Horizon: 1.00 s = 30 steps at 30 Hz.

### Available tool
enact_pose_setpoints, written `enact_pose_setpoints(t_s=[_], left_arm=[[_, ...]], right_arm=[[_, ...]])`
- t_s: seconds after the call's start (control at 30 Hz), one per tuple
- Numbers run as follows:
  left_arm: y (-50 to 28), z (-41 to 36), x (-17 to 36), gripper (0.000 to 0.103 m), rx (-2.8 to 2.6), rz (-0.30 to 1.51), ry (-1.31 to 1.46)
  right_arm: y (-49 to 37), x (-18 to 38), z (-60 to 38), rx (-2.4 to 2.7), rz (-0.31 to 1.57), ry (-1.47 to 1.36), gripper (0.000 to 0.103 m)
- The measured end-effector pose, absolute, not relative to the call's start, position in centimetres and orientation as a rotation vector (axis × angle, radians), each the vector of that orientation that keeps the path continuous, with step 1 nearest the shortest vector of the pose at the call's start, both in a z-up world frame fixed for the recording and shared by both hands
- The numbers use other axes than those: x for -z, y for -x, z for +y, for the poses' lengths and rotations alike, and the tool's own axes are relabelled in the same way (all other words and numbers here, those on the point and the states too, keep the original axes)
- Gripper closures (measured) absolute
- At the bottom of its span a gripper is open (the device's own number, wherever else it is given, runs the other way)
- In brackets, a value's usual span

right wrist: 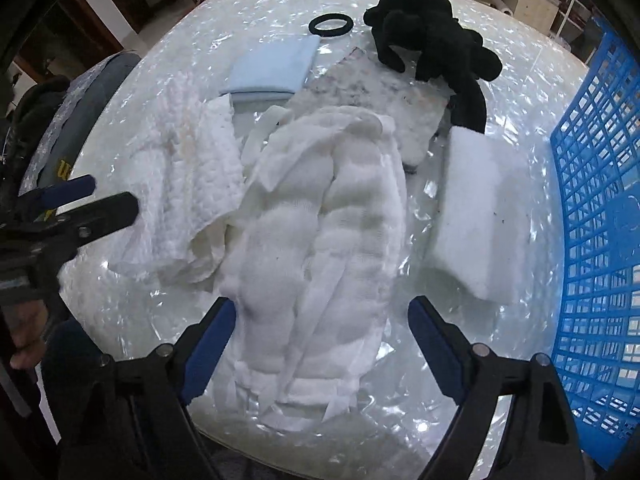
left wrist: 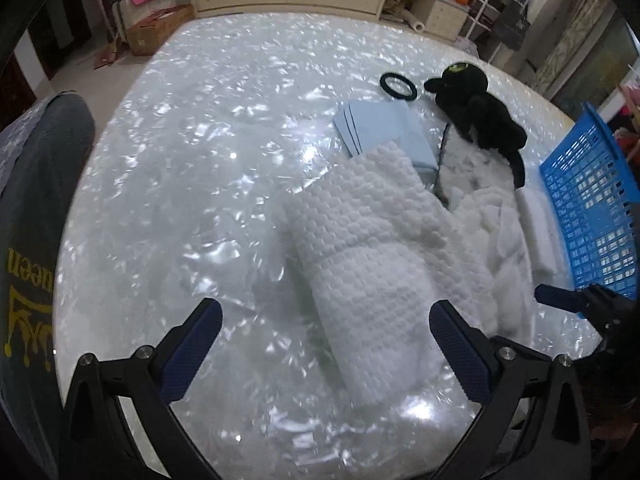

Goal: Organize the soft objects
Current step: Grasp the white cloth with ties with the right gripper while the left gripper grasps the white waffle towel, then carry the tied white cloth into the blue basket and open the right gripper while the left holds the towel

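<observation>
Crumpled white towel (right wrist: 320,224) is lying at centre frame of the right wrist view, long axis running bottom to top, near end pointing at the right gripper (right wrist: 320,344), whose fingers are spread wide on either side of it, not pinching anything. Left gripper (left wrist: 324,348) is likewise spread, hovering over the waffle-textured white cloth (left wrist: 372,248). Blue basket (right wrist: 592,208) at the right edge is showing no contents; judgement: sorting barely begun. Foam block (right wrist: 480,216), light blue cloth (right wrist: 276,68), black plush toy (right wrist: 432,28) and black ring (right wrist: 331,25) are all sitting on the table (left wrist: 180,160)
</observation>
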<state>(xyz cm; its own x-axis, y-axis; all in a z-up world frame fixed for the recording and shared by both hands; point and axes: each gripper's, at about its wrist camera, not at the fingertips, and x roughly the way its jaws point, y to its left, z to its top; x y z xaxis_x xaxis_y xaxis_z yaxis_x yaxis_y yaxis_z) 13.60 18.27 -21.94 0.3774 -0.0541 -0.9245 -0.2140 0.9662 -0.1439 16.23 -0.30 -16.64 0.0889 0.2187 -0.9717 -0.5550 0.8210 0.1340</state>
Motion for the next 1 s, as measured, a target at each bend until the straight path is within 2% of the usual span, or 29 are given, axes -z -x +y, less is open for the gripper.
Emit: enact_pose_setpoints(t_s=[0.23,0.4,0.47,0.53,0.57,0.6,0.67,0.73,0.8,0.87,1.0], left_arm=[[-15.3,18.5,23.4,0.000,-0.039,1.187,0.336],[-16.5,17.5,23.5,0.000,-0.040,1.203,0.323],[-16.8,16.8,23.6,0.001,-0.034,1.220,0.287],[-17.1,16.0,23.6,0.009,-0.032,1.223,0.249],[-17.1,15.6,23.5,0.017,-0.033,1.222,0.225],[-17.2,15.2,23.3,0.025,-0.026,1.224,0.209],[-17.4,14.8,23.2,0.031,-0.016,1.227,0.211],[-17.4,14.8,23.1,0.041,-0.023,1.226,0.207],[-17.2,15.3,22.9,0.058,-0.027,1.219,0.232],[-16.7,15.9,22.5,0.069,-0.018,1.209,0.267],[-14.7,17.2,21.7,0.076,-0.004,1.204,0.310]], right_arm=[[-16.7,17.6,0.3,-0.583,1.348,0.312,0.015],[-16.1,17.7,1.3,-0.585,1.314,0.352,0.024],[-15.7,17.6,1.6,-0.596,1.299,0.366,0.032],[-15.2,17.5,2.0,-0.612,1.289,0.368,0.041],[-15.1,17.4,2.1,-0.620,1.287,0.366,0.050],[-15.0,17.4,2.0,-0.631,1.287,0.362,0.053],[-14.9,17.3,2.1,-0.645,1.290,0.348,0.068],[-14.8,17.3,2.0,-0.664,1.298,0.327,0.075],[-14.9,17.3,1.6,-0.674,1.307,0.312,0.077],[-14.9,17.3,1.2,-0.675,1.324,0.278,0.078],[-14.8,16.6,0.0,-0.663,1.326,0.257,0.079]])
